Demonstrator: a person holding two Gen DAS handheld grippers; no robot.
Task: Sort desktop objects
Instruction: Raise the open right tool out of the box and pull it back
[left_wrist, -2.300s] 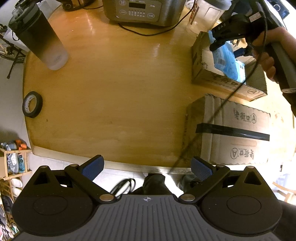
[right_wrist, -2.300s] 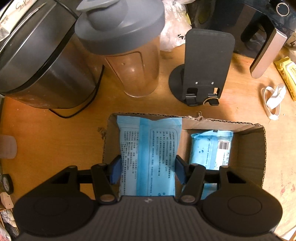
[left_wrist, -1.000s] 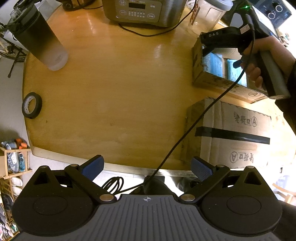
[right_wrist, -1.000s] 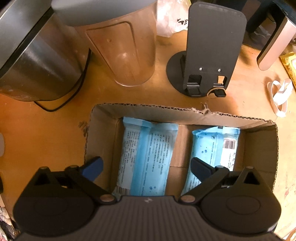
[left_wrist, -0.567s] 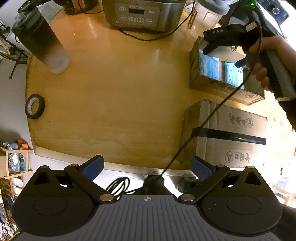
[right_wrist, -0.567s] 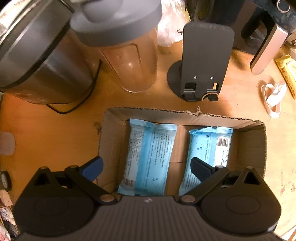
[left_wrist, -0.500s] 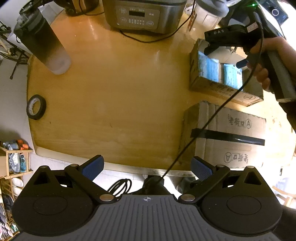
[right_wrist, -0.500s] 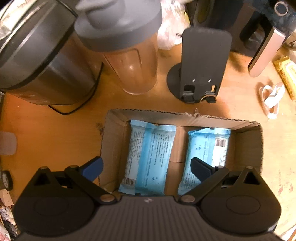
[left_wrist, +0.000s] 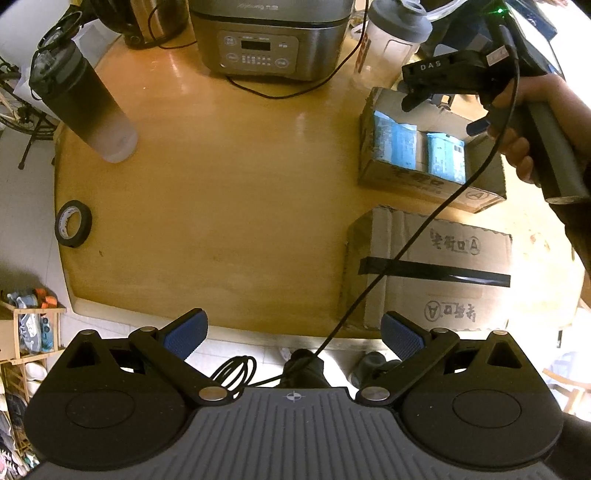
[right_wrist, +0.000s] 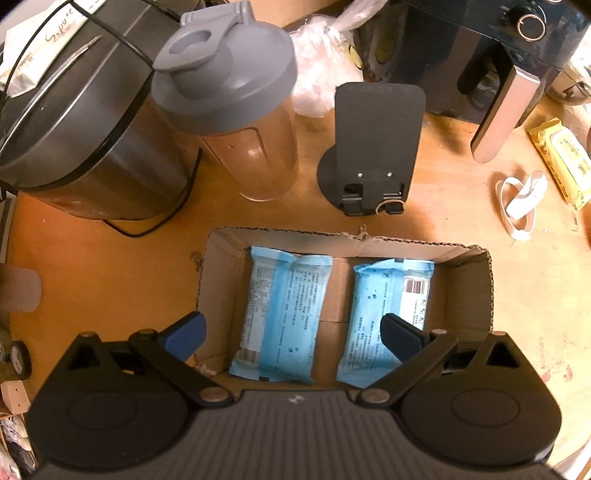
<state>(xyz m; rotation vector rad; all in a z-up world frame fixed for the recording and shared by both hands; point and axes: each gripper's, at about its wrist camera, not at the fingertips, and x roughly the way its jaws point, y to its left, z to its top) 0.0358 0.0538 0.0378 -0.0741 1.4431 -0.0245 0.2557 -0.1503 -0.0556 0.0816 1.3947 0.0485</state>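
Observation:
Two light-blue wipe packs lie side by side in an open cardboard box (right_wrist: 469, 291): the left pack (right_wrist: 282, 314) and the right pack (right_wrist: 388, 314). My right gripper (right_wrist: 291, 334) hovers open above the box's near side with nothing between its fingers. In the left wrist view the same box (left_wrist: 402, 181) with both packs (left_wrist: 395, 142) sits at the right of the wooden table, with the right gripper (left_wrist: 413, 98) held by a hand above its far edge. My left gripper (left_wrist: 293, 334) stands open over the table's near edge, holding nothing.
A taped, closed cardboard box (left_wrist: 436, 269) lies near the front right. A dark bottle (left_wrist: 85, 107), a black tape roll (left_wrist: 73, 223), a cooker (left_wrist: 269, 37), a grey-lidded shaker (right_wrist: 236, 129), a black stand (right_wrist: 373, 147) and a yellow pack (right_wrist: 561, 162) stand around.
My right gripper let go of the left blue pack into the box, opened, then lifted up and back. The left gripper stayed open and rose slightly.

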